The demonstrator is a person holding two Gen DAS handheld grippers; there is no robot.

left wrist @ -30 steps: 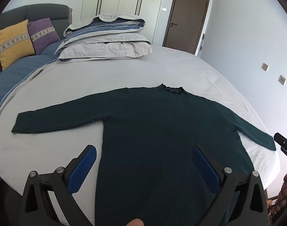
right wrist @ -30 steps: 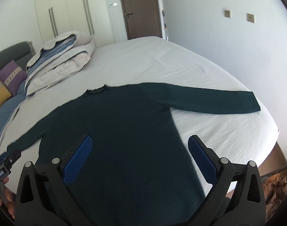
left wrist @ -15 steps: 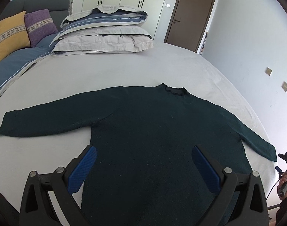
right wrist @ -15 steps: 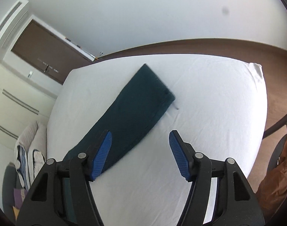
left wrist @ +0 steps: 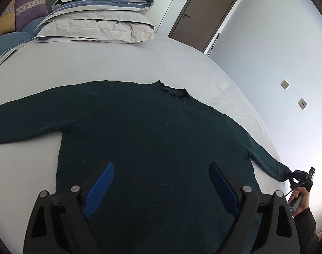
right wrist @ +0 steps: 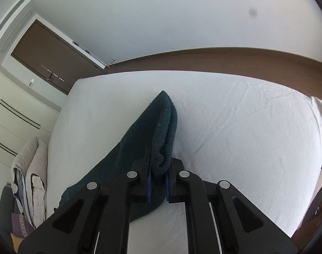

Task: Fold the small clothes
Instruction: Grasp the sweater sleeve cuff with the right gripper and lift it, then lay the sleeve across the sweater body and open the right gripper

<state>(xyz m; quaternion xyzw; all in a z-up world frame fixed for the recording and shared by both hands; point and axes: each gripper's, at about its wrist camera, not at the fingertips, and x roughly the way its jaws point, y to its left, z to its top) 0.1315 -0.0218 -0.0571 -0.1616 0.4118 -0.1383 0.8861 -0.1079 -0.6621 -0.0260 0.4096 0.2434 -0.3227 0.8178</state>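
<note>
On the far left of the white-sheeted bed [left wrist: 110,63] the left sleeve [left wrist: 34,118] of the dark green knitted sweater [left wrist: 152,139] lies stretched straight out, flat against the sheet; I judge it was laid that way so each arm can be turned in over the body on its own. Behind it, near the head of the bed, sits a stack of folded grey and blue bedding [left wrist: 101,21], well apart from the garment, so it should not get in the way of the fold.

My left gripper [left wrist: 161,190] hovers over the lower middle of the sweater's body with its blue-padded fingers [left wrist: 99,188] spread wide and nothing between them. It touches no cloth that I can see; I think I keep it there ready to pin or lift the hem once the sleeves are in. The frilled collar [left wrist: 173,90] points away from me, so the sweater lies spread flat with its hem toward me.

Further right, the right sleeve [right wrist: 161,122] runs out toward the bed's edge, and there my right gripper [right wrist: 157,184] has it: the fingers are drawn in narrow and pinch the bunched cuff [right wrist: 161,160] between them. The knit rises off the sheet into a ridge where I hold it. Gripping at the very end gives me the whole length of the sleeve to carry across the chest. The risk, to my mind, is that this loose knit sags or twists while I swing it over.
</note>
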